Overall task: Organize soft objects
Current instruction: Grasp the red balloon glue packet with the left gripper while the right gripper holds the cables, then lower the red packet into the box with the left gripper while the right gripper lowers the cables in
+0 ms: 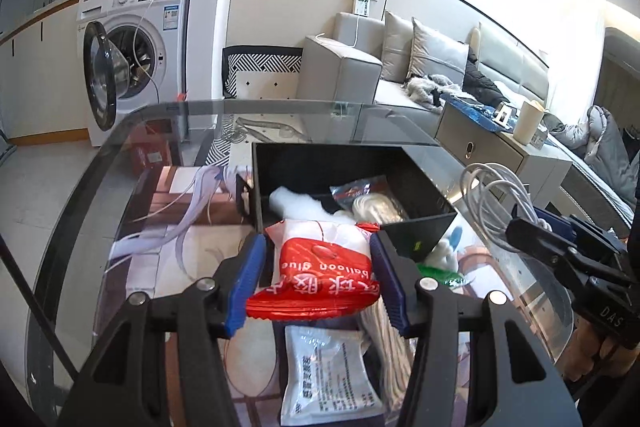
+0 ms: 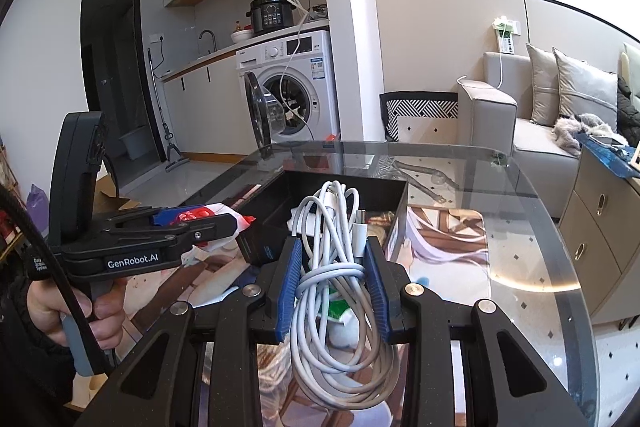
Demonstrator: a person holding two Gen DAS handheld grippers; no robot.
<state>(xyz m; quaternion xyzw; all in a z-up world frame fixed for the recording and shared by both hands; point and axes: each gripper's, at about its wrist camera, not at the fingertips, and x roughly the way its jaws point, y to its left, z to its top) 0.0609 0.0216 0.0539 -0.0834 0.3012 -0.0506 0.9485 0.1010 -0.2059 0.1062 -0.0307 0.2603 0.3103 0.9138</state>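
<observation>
A: What did the jaws have?

B: The left gripper (image 1: 316, 275) was clenched on a red-and-white balloon glue packet (image 1: 320, 267), low centre of its view. The right gripper (image 2: 332, 291) was clamped on a coiled white cable (image 2: 332, 267).

A: And the container?

B: Just beyond the packet, a black box (image 1: 420, 227) on the glass table (image 1: 100, 195) held white stuffing (image 1: 296, 205) and a clear bag of cord (image 1: 372, 203). Below the packet lay a white sachet (image 1: 328, 371).
</observation>
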